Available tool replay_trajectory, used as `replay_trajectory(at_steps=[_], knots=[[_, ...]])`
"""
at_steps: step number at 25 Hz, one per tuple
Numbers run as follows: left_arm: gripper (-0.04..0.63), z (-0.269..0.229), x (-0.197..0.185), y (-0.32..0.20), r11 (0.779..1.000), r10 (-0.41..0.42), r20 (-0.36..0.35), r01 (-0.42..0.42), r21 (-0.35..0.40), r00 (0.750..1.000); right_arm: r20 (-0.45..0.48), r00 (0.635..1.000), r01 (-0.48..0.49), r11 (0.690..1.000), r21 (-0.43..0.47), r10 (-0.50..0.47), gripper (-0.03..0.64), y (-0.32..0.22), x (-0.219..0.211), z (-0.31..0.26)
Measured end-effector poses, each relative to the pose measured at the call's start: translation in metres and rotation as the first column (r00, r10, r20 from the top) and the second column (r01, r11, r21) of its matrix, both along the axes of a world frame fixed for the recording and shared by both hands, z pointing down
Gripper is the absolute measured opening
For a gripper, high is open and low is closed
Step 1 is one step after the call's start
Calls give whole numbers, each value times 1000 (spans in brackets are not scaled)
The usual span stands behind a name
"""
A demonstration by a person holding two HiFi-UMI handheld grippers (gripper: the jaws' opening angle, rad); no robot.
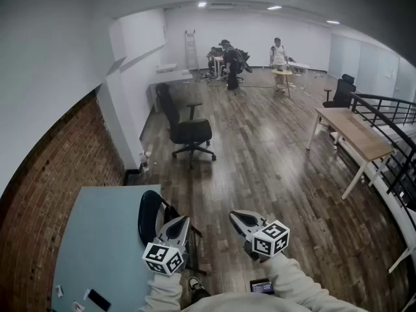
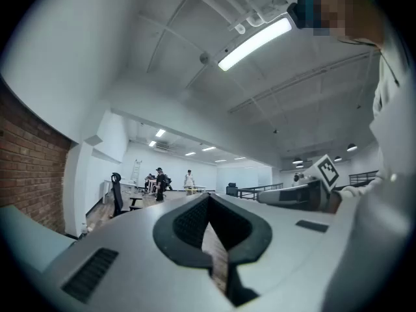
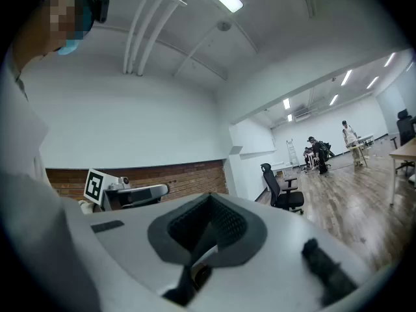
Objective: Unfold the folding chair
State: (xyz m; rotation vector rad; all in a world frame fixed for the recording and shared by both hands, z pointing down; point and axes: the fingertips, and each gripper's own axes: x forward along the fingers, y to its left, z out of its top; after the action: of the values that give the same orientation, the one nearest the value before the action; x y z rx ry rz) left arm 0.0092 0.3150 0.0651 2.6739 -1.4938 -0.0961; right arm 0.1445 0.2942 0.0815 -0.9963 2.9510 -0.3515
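Both the left gripper (image 1: 178,225) and the right gripper (image 1: 235,218) were held level with their jaws pressed together on nothing. The dark folding chair (image 1: 149,217) stood just past the left one, against the pale table (image 1: 97,239), and an office chair (image 1: 188,132) sat farther off.

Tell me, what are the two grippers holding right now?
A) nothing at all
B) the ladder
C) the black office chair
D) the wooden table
A: the left gripper and the right gripper are both held up in the air with their jaws closed together, and each gripper view shows nothing between them.
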Motion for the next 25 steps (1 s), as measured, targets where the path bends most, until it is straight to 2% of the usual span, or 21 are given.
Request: replay_trajectory(at_steps=[3, 6, 9, 12, 16, 21, 23, 25], knots=[[6, -11, -41, -35, 998, -51, -31, 52, 33, 998, -24, 1000, 15, 1000, 10, -15, 8, -31, -19, 4], [6, -15, -71, -80, 996, -60, 9, 59, 69, 998, -47, 999, 5, 1000, 18, -5, 8, -82, -43, 6], [6, 13, -106, -123, 998, -61, 79, 58, 31, 995, -54, 998, -36, 999, -19, 34, 8, -130, -65, 14], [6, 29, -140, -162, 999, -50, 60, 51, -18, 997, -80, 995, -57, 998, -7, 57, 8, -169, -89, 8], [6, 24, -149, -210, 1000, 19, 111, -20, 13, 994, -62, 989, -137, 991, 12, 137, 8, -221, -108, 4], [6, 0, -161, -237, 995, 89, 100, -93, 33, 991, -77, 986, -149, 988, -28, 147, 8, -248, -138, 22], [6, -3, -167, -244, 995, 88, 120, -93, 33, 989, -66, 988, -144, 989, -20, 143, 8, -259, -143, 19], [6, -3, -178, -253, 998, 57, 102, -58, 0, 993, -47, 988, -146, 989, -20, 145, 8, -271, -145, 15]])
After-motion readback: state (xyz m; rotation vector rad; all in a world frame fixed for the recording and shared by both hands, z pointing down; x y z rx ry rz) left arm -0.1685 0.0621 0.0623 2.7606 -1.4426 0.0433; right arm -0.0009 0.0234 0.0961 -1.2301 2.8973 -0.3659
